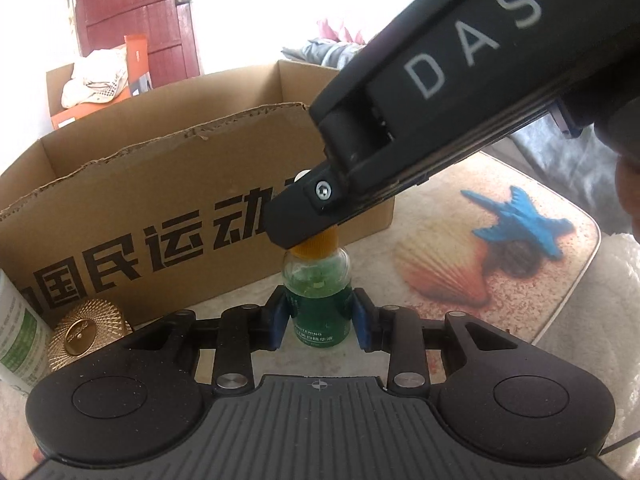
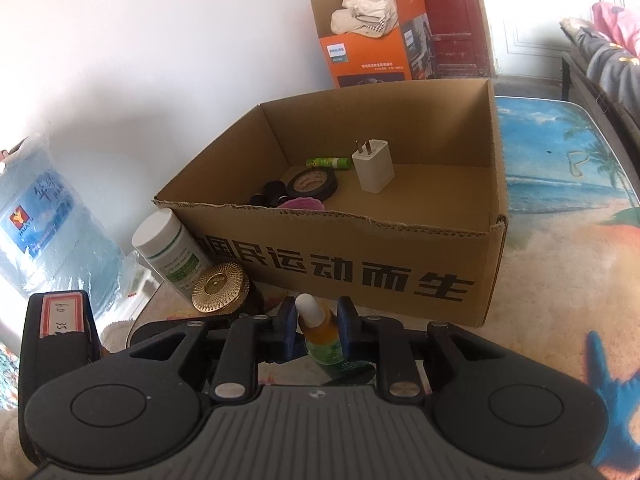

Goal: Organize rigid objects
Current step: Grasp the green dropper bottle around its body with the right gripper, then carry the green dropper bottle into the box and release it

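Note:
A small green glass dropper bottle [image 1: 318, 292] with an orange cap [image 2: 320, 330] and a white bulb stands upright on the beach-print mat, just in front of the cardboard box [image 1: 160, 184]. My left gripper [image 1: 320, 320] is low, with its blue pads [image 1: 277, 322] against both sides of the bottle's body. My right gripper [image 2: 316, 312] comes down from the upper right of the left wrist view and straddles the cap. A thin gap shows beside each of its pads [image 2: 345, 320]. In the left wrist view its black finger [image 1: 298, 224] hides the cap's top.
The open box [image 2: 320, 216] holds a white charger [image 2: 374, 168], a black tape roll [image 2: 314, 184], a green tube [image 2: 328, 163] and small dark items. Left of the bottle stand a gold-lidded jar [image 2: 218, 286] and a white bottle [image 2: 168, 248]. An orange carton [image 2: 368, 56] stands behind.

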